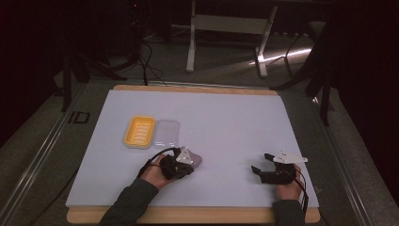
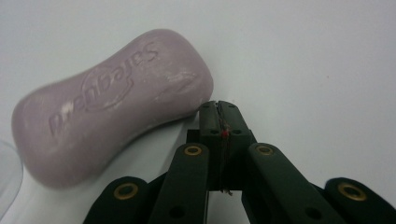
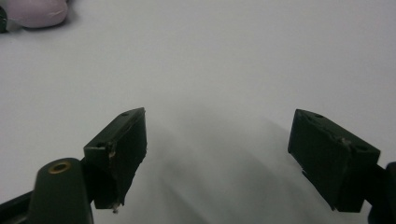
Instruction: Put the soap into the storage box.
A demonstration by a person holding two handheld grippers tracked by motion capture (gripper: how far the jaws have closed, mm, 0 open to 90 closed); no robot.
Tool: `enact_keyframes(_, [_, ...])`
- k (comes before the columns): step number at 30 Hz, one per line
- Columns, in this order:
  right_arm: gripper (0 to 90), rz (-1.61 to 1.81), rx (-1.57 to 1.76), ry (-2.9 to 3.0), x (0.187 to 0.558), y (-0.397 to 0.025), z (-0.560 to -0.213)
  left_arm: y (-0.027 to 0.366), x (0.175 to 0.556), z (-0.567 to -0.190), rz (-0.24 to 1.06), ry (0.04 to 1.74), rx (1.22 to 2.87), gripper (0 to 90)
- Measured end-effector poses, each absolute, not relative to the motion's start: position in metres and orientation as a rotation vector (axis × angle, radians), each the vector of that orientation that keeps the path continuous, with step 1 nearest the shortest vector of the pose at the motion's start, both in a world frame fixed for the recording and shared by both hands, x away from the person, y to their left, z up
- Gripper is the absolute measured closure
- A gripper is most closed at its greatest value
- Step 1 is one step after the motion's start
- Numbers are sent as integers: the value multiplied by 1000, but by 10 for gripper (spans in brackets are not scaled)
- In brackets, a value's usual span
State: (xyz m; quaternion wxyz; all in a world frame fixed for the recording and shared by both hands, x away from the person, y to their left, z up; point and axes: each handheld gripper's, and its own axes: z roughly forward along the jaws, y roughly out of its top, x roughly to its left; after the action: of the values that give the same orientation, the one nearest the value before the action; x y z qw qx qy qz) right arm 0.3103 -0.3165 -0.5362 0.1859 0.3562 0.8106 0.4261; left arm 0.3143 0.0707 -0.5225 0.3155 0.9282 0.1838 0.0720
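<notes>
Nudging soap, tray not yet filled

Pressing closed left gripper [image 2: 218, 106] jaws, empty, against the end of the pink soap bar [image 2: 109, 102], flat on the white mat [image 1: 226, 122]. Waiting well apart with right gripper [image 3: 217, 149] jaws spread wide, holding nothing. Leaving yellow soap tray [image 1: 139, 132] and clear lid [image 1: 167, 132] empty; probably early yet, grasp and placement remaining.

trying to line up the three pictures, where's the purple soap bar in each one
High view: the soap bar lies at lower centre, just right of the left gripper, partly hidden by it.
Left gripper view: it lies at left of centre, beside the shut jaws' tips.
Right gripper view: one end shows in the top left corner.
Shared landmark: the white table sheet under it.
</notes>
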Motion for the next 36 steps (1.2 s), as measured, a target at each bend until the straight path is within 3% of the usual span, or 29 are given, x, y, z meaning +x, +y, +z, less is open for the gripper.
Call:
enact_keyframes(19, [191, 1195, 1007, 2293, 310, -316, -536, 52, 337, -517, 215, 595, 2414, 856])
enact_keyframes(31, [192, 1192, 1002, 2298, 310, -316, -536, 63, 342, -494, 157, 600, 2350, 595])
enact_keyframes(36, [193, 1193, 1002, 2301, 311, -316, -536, 65, 351, -488, 139, 633, 2362, 539])
